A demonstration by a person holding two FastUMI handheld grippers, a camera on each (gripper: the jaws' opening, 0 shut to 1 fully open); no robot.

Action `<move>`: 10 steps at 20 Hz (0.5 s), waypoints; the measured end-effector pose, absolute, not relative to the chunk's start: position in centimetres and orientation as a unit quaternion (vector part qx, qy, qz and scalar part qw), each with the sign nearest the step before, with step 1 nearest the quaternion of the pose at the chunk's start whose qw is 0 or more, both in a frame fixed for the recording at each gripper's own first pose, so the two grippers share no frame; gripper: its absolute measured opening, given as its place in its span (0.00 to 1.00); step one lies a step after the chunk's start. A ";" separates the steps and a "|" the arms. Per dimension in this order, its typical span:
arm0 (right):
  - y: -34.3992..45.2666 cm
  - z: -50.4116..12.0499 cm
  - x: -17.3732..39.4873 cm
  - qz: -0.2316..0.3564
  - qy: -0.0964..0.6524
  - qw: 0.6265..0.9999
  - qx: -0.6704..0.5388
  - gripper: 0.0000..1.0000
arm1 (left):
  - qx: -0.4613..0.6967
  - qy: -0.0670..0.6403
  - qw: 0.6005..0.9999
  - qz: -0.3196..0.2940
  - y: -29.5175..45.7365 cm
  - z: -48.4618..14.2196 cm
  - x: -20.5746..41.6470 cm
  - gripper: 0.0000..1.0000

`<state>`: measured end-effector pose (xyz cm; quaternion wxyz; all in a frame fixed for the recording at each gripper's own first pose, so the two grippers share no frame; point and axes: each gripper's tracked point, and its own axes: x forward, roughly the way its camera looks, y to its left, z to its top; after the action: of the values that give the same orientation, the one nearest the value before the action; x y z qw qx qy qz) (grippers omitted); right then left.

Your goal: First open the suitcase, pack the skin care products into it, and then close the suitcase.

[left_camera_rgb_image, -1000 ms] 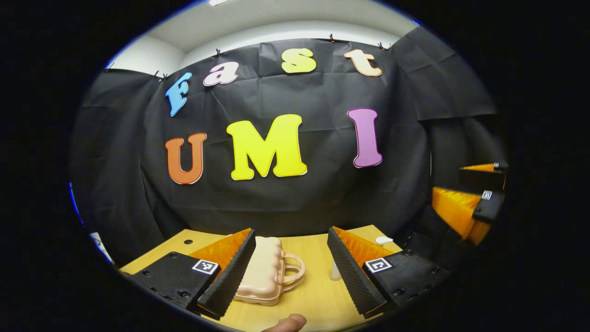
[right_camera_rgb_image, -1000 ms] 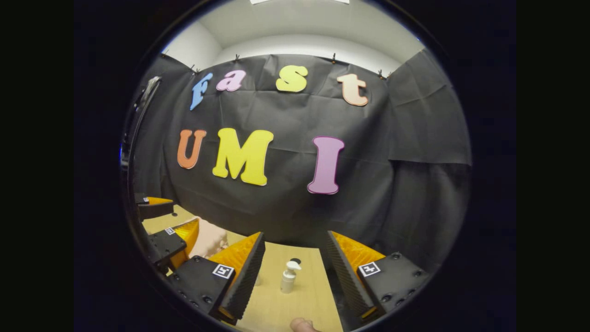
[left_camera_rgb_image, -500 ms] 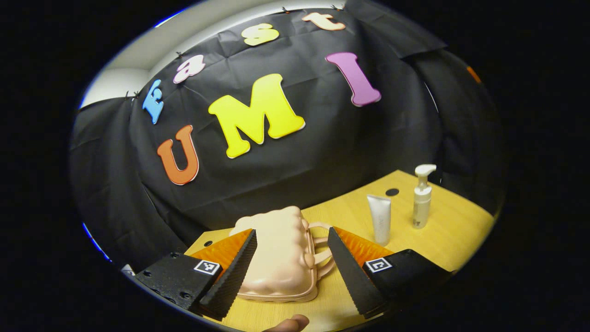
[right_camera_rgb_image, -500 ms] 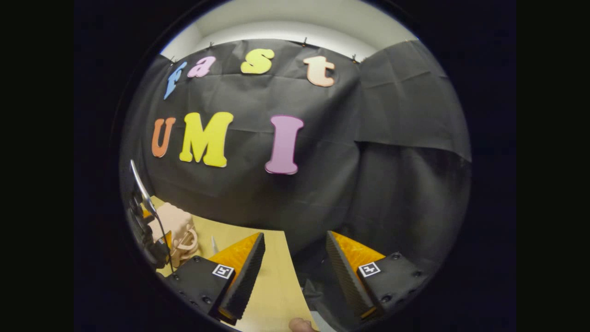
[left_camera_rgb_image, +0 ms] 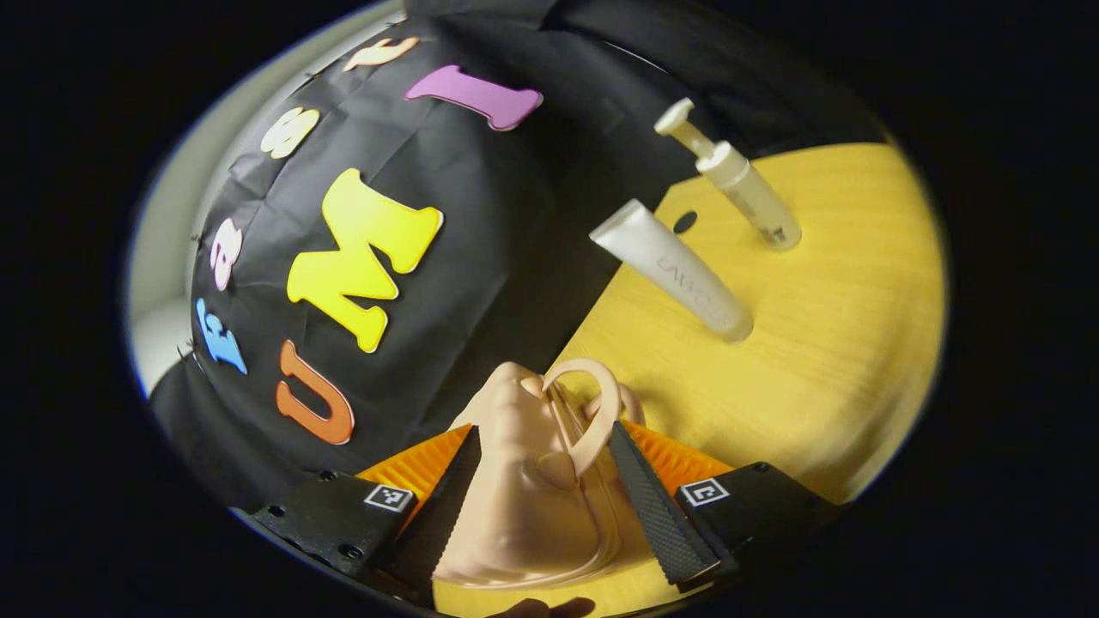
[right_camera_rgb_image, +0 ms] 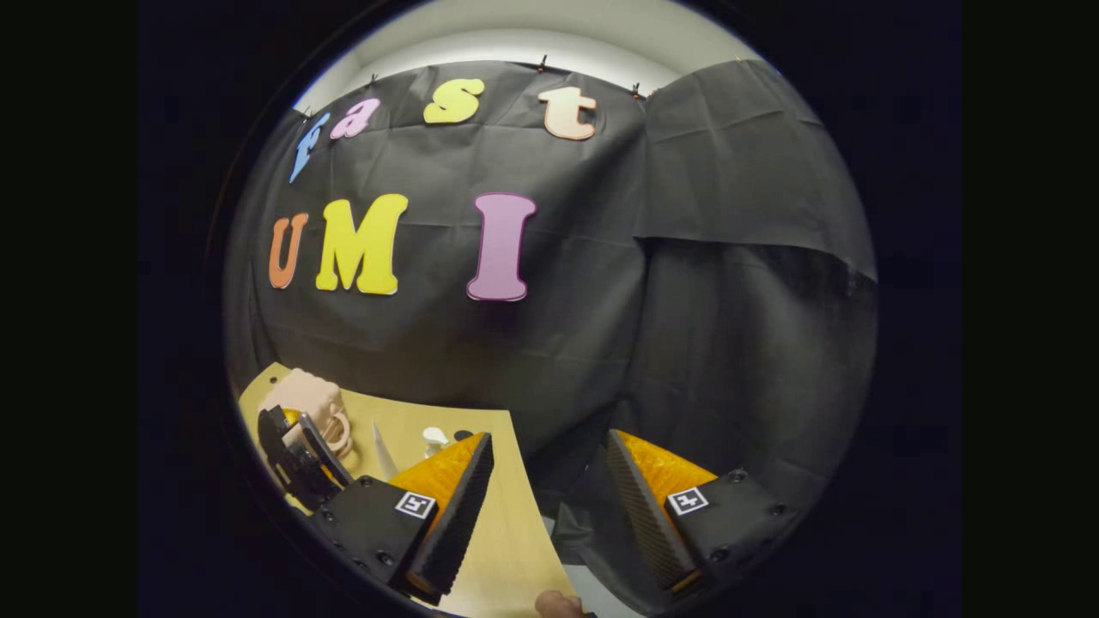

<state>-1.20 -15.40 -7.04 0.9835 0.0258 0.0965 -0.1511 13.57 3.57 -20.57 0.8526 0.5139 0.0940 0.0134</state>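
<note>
A: Where's the suitcase (left_camera_rgb_image: 524, 506) and which way does it run?

B: Left gripper view, bottom centre of the frame, between the left gripper (left_camera_rgb_image: 545, 502)'s fingers. The view is rolled hard, so the wooden table (left_camera_rgb_image: 824, 360) tilts up to the right. The case's long axis runs from the bottom edge up toward frame centre; its handle loop (left_camera_rgb_image: 592, 412) is at the upper end, arching toward the right finger.

A: Lid?

B: Looks closed; the seam is visible along the lower right edge, no gap.

A: Left claw state?

B: Jaws spread wide, straddling the case. The handle loop overlaps the right finger (left_camera_rgb_image: 657, 506); the left finger (left_camera_rgb_image: 442, 515) sits along the shell's side. Can't confirm either one is pressing. Not a grip as far as I can see.

A: The products?

B: White tube (left_camera_rgb_image: 674, 270) in the upper right of centre, standing on its cap, long axis leaning to upper left in the frame. Pump bottle (left_camera_rgb_image: 738, 180) farther up and right, same lean, nozzle toward the top. Apart from each other, well clear of the case.

A: Right side?

B: Right gripper (right_camera_rgb_image: 545, 506) in the right gripper view: jaws wide apart, holding nothing, over the table's near right edge. Case, tube and the other gripper show small at lower left there.
</note>
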 end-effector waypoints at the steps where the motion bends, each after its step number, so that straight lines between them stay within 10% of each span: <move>1: -15.6 -7.3 -1.3 -0.151 0.100 0.983 0.028 0.80 | 0.537 0.092 0.838 0.017 3.7 -20.7 13.8 0.93; 6: -16.3 -8.6 -2.1 -0.143 0.107 0.983 0.031 0.79 | 0.611 0.089 0.787 0.011 3.1 -21.8 16.1 0.76; 10: -16.9 -9.7 -1.9 -0.111 0.112 0.987 0.021 0.78 | 0.668 0.118 0.735 0.004 2.8 -22.9 16.9 0.44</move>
<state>-1.92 -16.91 -9.71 0.9873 0.0208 0.1119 -0.1112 16.90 2.82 -22.88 0.7348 0.6679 0.1183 0.0038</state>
